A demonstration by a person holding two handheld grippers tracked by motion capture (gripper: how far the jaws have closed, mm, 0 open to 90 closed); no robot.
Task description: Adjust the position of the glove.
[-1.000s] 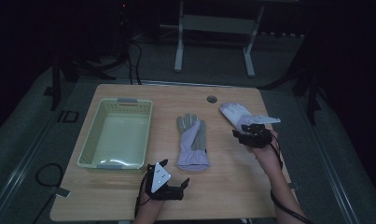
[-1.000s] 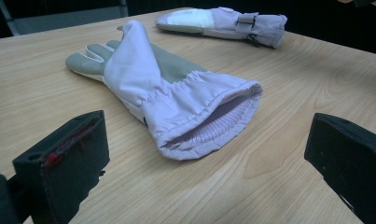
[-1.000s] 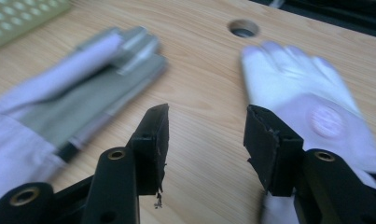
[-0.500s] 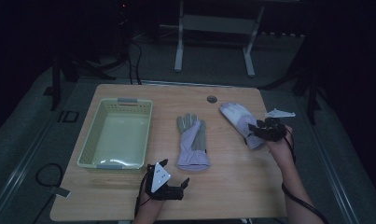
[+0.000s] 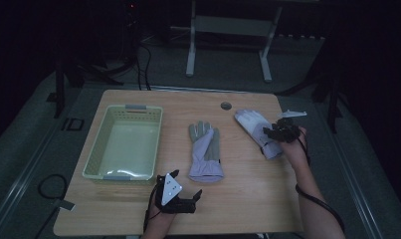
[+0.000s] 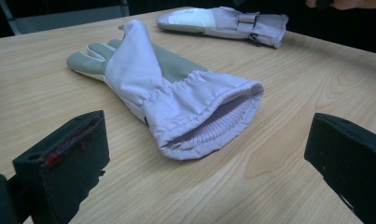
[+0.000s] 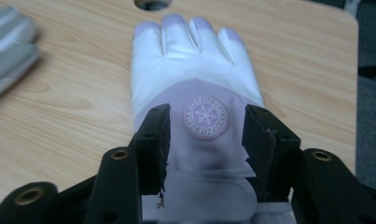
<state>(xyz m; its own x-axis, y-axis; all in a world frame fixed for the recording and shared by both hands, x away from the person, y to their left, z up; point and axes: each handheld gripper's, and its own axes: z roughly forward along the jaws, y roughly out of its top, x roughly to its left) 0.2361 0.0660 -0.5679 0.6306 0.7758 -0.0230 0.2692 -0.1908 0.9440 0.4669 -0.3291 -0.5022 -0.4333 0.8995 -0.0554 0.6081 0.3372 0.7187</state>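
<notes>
High view: a light wooden tabletop (image 5: 248, 199) with rounded corners is seen in a dim room, standing on a grey floor (image 5: 34, 159) crossed by pale lines. A white metal frame (image 5: 228, 30) with two legs is seen beyond the far edge, and dark cables (image 5: 138, 55) are trailed over the floor at the far left. A small round hole (image 5: 226, 105) is cut into the tabletop near its far edge.

A pale green basket (image 5: 96, 167) is set on the left part of the tabletop. A lavender glove with a grey palm (image 5: 206, 152) is laid flat near the middle, its fingers pointed to the far side and its cuff turned toward the near edge. A second, paler glove (image 5: 255, 128) is laid to the right, slanted, with its fingertips toward the hole.

The left claw (image 5: 190, 196) is held low over the near edge, just near of the grey-palmed glove; in the left gripper view its jaws are seen wide apart, with the open cuff of the glove (image 6: 176, 102) between them but farther off, untouched.

The right claw (image 5: 280, 132) is held over the cuff end of the paler glove (image 7: 195, 93). In the right gripper view its jaws are seen apart, one on each side of the round snowflake badge (image 7: 205, 116) on the glove's back; whether the fabric is touched cannot be told.
</notes>
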